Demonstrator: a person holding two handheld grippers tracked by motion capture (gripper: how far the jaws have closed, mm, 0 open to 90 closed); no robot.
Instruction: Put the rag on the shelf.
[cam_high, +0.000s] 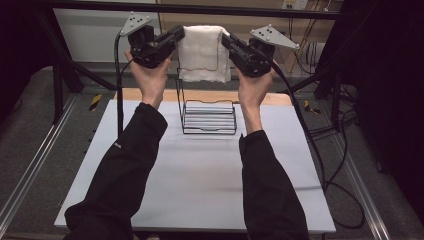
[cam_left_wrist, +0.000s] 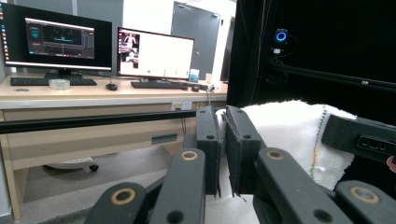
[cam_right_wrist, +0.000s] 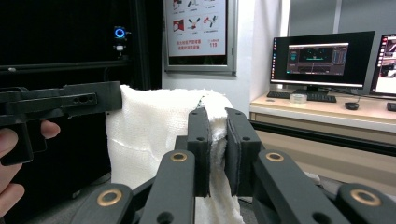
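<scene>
1. The white towel (cam_high: 202, 52) hung folded in the air above the wire rack (cam_high: 209, 116), which stood at the far end of the counter (cam_high: 200, 180).
2. The left tongs (cam_high: 176, 36) were clamped on the towel's left top edge, and the right tongs (cam_high: 226, 40) on its right top edge.
3. To do the step well, both hands had to keep level, so the fold stayed taut.
4. The drape was best centred over the rack's upright frame before any lowering.
5. Neither grip should have loosened until the cloth bore on the frame.
</scene>
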